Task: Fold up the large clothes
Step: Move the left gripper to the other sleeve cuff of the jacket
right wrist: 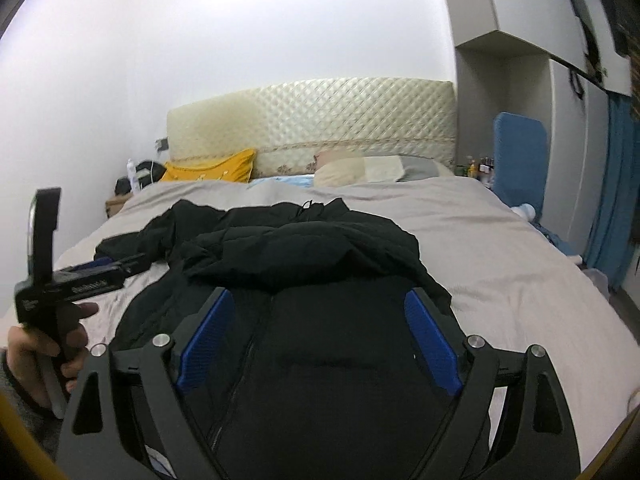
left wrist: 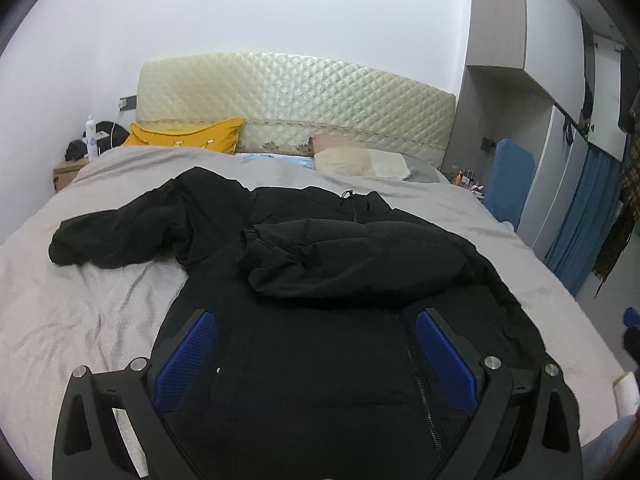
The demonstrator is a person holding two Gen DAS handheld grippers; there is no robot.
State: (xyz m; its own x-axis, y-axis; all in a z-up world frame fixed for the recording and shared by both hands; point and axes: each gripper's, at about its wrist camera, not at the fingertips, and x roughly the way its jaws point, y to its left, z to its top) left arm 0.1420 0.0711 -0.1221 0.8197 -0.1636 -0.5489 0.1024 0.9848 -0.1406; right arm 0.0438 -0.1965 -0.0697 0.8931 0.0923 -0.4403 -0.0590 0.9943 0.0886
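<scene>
Grey bedding point(left wrist: 100, 300) covered the bed I worked over, with a quilted headboard point(left wrist: 296, 100) at its far end. My black jacket point(left wrist: 320, 380) lay on it lengthwise, collar toward the headboard and hem toward me, zipper facing up. One sleeve point(left wrist: 328, 256) was folded across the chest; the other point(left wrist: 120, 236) trailed out toward the yellow pillow point(left wrist: 188, 136) side. My left gripper point(left wrist: 316, 324) and right gripper point(right wrist: 320, 304) both hovered above the jacket's lower half, jaws spread wide, holding nothing.
</scene>
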